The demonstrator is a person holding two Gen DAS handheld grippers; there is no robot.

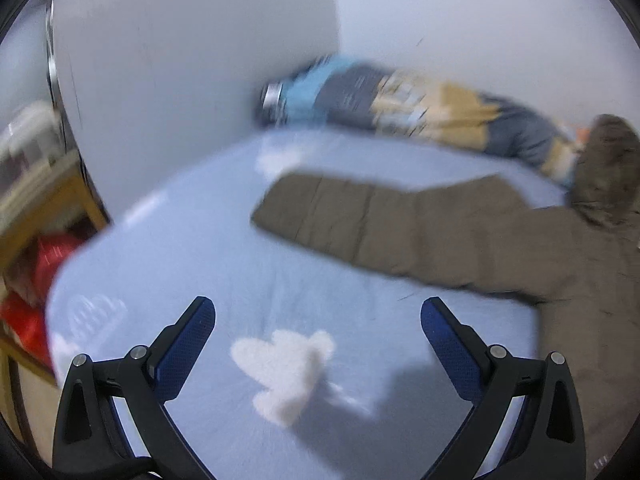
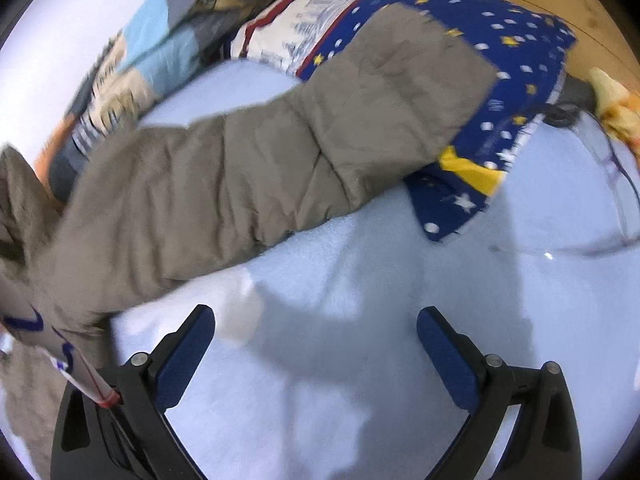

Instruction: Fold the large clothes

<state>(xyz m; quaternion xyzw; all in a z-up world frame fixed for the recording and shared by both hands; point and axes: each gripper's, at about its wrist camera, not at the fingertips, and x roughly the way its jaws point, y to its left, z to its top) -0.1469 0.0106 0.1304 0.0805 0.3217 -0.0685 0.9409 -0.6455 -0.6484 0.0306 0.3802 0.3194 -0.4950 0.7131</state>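
A large olive-brown padded coat (image 1: 440,228) lies spread on a light blue bed sheet (image 1: 200,264). One sleeve stretches left across the bed, and the fur-trimmed hood (image 1: 608,168) sits at the right edge. My left gripper (image 1: 318,312) hovers open above the bare sheet, short of the sleeve. In the right wrist view the other sleeve (image 2: 280,160) runs from lower left to upper right, its cuff resting on a blue starry blanket (image 2: 500,80). The right gripper (image 2: 316,320) is open over the sheet (image 2: 360,360), just below that sleeve. A white tag (image 2: 76,364) lies against its left finger.
A bundle of patchwork bedding (image 1: 400,100) lies along the white wall (image 1: 180,80). A wooden shelf with red bags (image 1: 36,272) stands left of the bed. White cloud patches (image 1: 288,368) mark the sheet. A dark cable (image 2: 616,168) and yellow cloth (image 2: 616,108) lie at the right.
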